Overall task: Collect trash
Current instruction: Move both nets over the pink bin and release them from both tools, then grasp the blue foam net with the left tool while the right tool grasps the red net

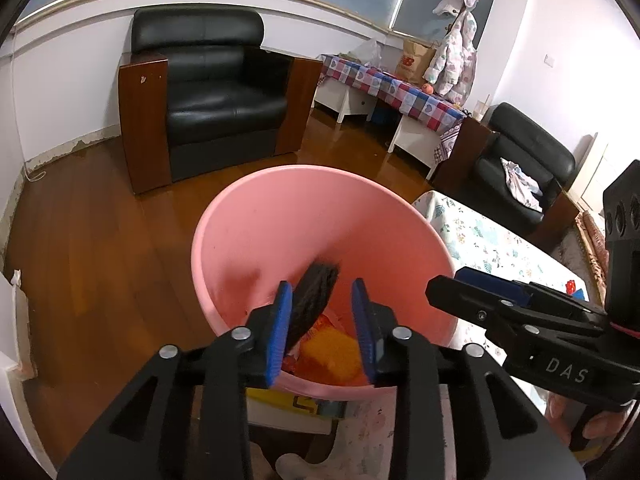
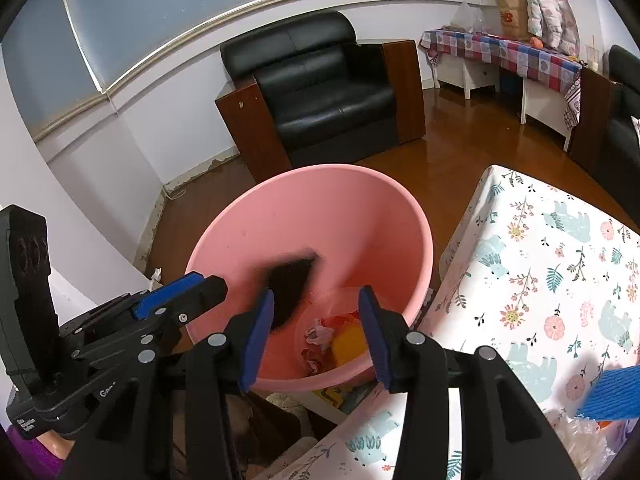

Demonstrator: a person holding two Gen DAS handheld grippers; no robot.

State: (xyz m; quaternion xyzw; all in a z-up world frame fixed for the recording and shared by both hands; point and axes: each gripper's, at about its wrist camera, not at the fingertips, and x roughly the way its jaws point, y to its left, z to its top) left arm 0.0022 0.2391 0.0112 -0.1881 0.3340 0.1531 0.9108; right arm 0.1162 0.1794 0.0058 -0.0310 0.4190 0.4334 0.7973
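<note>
Above a pink bucket set between a black armchair and a table under a floral cloth, two hand-held grippers hang side by side, both angled down into the bucket's mouth. On the left, the left gripper has its blue pads standing moderately apart with nothing pressed between them. A dark, fuzzy strip, blurred as if falling, lies just past the left pad in that camera's view; whether it touches the pad cannot be told. Its long axis runs on a slant, the lower end toward the bucket's near wall, the broader frayed end pointing up and away toward the far wall. Below it, on the bucket floor, sit the collected scraps: a yellow-orange piece, red wrapper and a crumpled white paper. To the right, the right gripper likewise shows its jaws parted about halfway and empty, the same dark strip appearing just beyond its left pad and over the bucket's interior. The strip is nearer the left gripper than the right. Farthest right, on the floral cloth, a blue ribbed item and some clear crinkled plastic lie at the frame's edge, apparently the next trash to collect; these sit on the right gripper's side, so that hand seems the better placed for the reach.
</note>
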